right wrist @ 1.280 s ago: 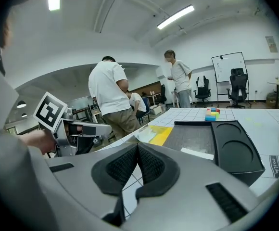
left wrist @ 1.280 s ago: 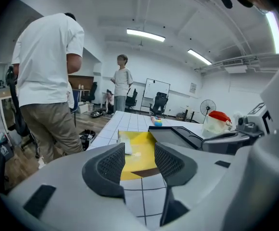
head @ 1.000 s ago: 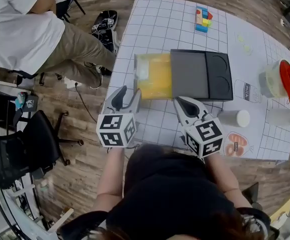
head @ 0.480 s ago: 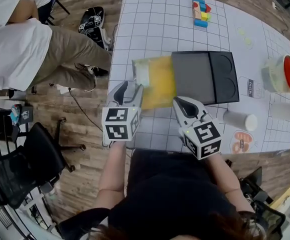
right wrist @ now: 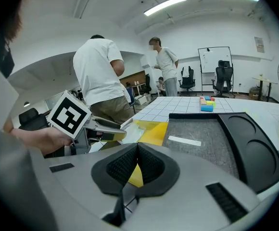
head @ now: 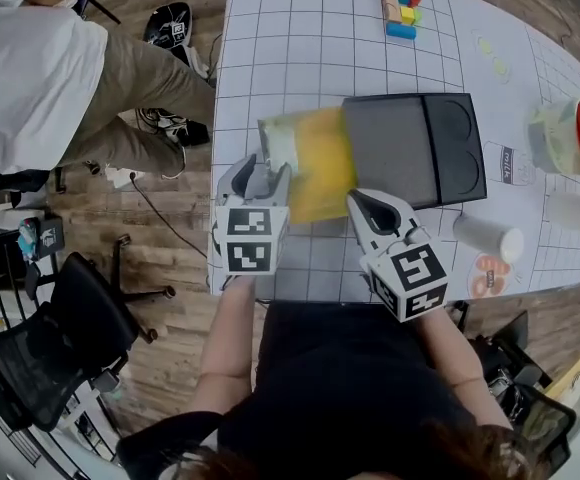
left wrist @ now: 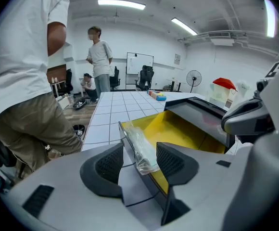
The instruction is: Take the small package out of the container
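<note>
A yellow container (head: pixel 322 168) stands pulled out of the left side of a black case (head: pixel 415 148) on the gridded table. A small clear package (head: pixel 281 146) lies along the container's left wall. In the left gripper view the package (left wrist: pixel 140 148) hangs over the container's rim (left wrist: pixel 130 139), its near end between the jaws. My left gripper (head: pixel 260 174) is opening and its pads stand off the package. My right gripper (head: pixel 363 204) hovers before the container's near right corner, shut with nothing in it. The right gripper view shows the left gripper (right wrist: pixel 103 133) beside the container (right wrist: pixel 151 131).
Coloured blocks (head: pixel 398 8) lie at the table's far side. A white cylinder (head: pixel 487 236) and a red-lidded tub (head: pixel 570 136) stand at the right. A person in a white shirt (head: pixel 30 78) stands off the table's left edge, with a black office chair (head: pixel 50 338) nearer me.
My left gripper has moved forward to the container's near left corner, around the package's end, and its jaws have widened. The right gripper has hardly shifted.
</note>
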